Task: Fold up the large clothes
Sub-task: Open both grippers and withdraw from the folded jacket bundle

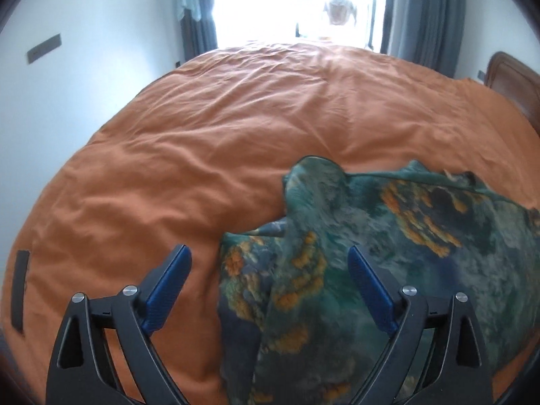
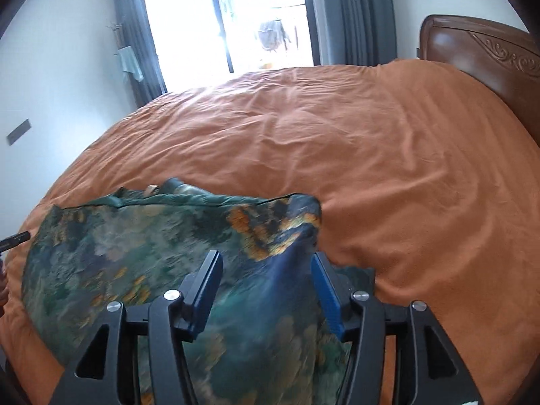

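garment: a large green printed garment (image 1: 354, 236) with orange floral patches lies on the near part of the bed, partly spread, with one raised fold running along its far edge.
bed: orange duvet (image 1: 236, 118), wrinkled, bare beyond the garment; a carved wooden headboard (image 2: 479, 54) stands at its right end.
progress: judged early; the cloth looks loosely doubled and rumpled, its edges not squared, so smoothing and the further folds appear to remain.
left hand-held gripper: the left hand-held gripper (image 1: 270, 287) has its blue-padded fingers (image 1: 168, 283) spread wide; the garment's left edge passes beneath the gap, and no cloth is pinched between the pads.
right hand-held gripper: the right hand-held gripper (image 2: 266, 290) is likewise parted, somewhat less widely, over the garment's right portion; cloth lies between and under the fingers (image 2: 325, 293), but whether the pads touch it cannot be told, as the fabric there is blurred.
background: a bright window (image 2: 222, 17) with grey curtains (image 2: 357, 13) lies beyond the bed's far edge.
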`<control>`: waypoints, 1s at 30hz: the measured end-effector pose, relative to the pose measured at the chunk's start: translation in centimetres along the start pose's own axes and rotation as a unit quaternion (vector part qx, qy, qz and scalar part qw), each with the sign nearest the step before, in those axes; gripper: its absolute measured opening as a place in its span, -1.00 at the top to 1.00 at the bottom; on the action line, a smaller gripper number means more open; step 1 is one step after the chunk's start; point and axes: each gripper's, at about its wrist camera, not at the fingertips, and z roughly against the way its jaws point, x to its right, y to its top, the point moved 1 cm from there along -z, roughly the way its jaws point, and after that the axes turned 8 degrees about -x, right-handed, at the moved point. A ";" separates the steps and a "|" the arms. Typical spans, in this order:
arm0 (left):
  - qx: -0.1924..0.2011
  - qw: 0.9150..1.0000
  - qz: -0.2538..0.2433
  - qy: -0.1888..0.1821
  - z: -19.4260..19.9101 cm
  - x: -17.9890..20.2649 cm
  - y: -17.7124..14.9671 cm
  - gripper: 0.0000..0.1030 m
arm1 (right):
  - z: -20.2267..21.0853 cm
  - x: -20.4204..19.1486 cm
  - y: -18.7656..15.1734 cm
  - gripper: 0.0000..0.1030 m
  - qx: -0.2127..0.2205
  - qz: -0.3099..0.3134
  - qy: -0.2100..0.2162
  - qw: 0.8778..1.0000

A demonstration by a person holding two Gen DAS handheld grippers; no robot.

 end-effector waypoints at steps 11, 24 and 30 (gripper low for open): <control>-0.020 0.971 -0.203 -0.126 3.8 16.7 -3.5 -0.89 | 6.5 -5.7 -13.8 -0.24 0.038 0.053 0.020 0.998; -0.093 0.988 -0.109 -0.059 -8.0 22.7 4.0 -0.88 | 4.7 -3.1 -19.8 -0.27 0.036 -0.050 0.085 0.995; -0.068 0.983 -0.157 -0.060 -4.3 22.0 -0.5 -0.89 | 3.9 -2.8 -19.9 -0.27 0.025 -0.059 0.102 0.993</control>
